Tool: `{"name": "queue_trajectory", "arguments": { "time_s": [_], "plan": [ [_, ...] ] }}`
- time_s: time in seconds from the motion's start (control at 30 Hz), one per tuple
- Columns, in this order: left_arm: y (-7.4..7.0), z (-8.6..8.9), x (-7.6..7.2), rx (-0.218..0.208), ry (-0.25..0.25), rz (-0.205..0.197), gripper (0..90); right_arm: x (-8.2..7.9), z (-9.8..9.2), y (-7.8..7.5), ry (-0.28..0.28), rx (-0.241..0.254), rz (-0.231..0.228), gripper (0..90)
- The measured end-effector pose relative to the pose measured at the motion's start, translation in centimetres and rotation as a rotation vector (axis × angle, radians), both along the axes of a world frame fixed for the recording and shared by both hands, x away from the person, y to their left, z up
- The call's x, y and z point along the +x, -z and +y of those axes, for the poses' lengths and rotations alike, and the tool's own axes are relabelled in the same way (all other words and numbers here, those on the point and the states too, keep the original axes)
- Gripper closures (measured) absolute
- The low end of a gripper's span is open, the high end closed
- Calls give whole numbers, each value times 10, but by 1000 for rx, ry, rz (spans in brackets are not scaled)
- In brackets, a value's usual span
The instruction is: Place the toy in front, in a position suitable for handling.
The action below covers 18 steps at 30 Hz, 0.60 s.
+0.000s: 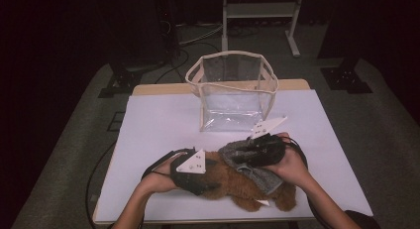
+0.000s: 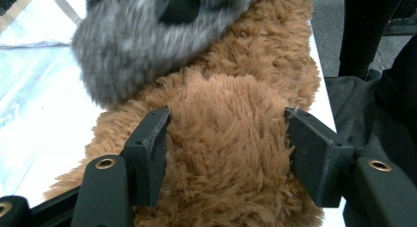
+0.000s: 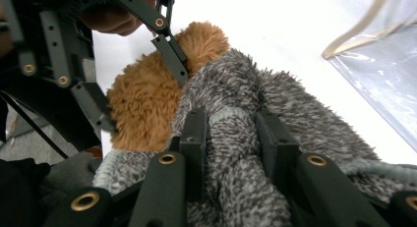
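A brown plush toy (image 1: 225,183) lies near the front edge of the white table (image 1: 158,125). A grey fuzzy garment (image 1: 258,178) is draped over its right part. My left gripper (image 1: 212,170) comes in from the left, its jaws pressed into the brown plush (image 2: 226,158) on both sides. The grey garment (image 2: 133,45) hangs over the far end of the toy in that view. My right gripper (image 1: 241,157) points left over the toy, shut on a bunched fold of the grey garment (image 3: 295,104). The brown plush (image 3: 142,99) and the left gripper (image 3: 135,84) show behind it.
A clear plastic bag (image 1: 233,90) with cream trim stands open at the table's far middle, just beyond the right hand. Bare table lies to the left and right of the bag. A metal stand (image 1: 260,11) is on the floor behind.
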<state>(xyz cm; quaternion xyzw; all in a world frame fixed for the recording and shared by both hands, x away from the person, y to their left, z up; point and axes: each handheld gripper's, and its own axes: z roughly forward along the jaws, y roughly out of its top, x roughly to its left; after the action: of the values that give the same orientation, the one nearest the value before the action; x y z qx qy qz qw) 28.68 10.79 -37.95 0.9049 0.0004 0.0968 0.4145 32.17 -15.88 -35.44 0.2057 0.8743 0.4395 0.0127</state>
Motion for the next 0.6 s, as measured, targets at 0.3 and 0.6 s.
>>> {"name": "queue_trajectory", "arguments": {
  "time_s": [0.3,0.6],
  "plan": [
    [0,1,1,-7,-5,10,366,-20,-66,0,119,62,-2,670],
    [0,0,2,-1,-6,12,359,-25,-87,1,160,77,17,669]
  ]
}}
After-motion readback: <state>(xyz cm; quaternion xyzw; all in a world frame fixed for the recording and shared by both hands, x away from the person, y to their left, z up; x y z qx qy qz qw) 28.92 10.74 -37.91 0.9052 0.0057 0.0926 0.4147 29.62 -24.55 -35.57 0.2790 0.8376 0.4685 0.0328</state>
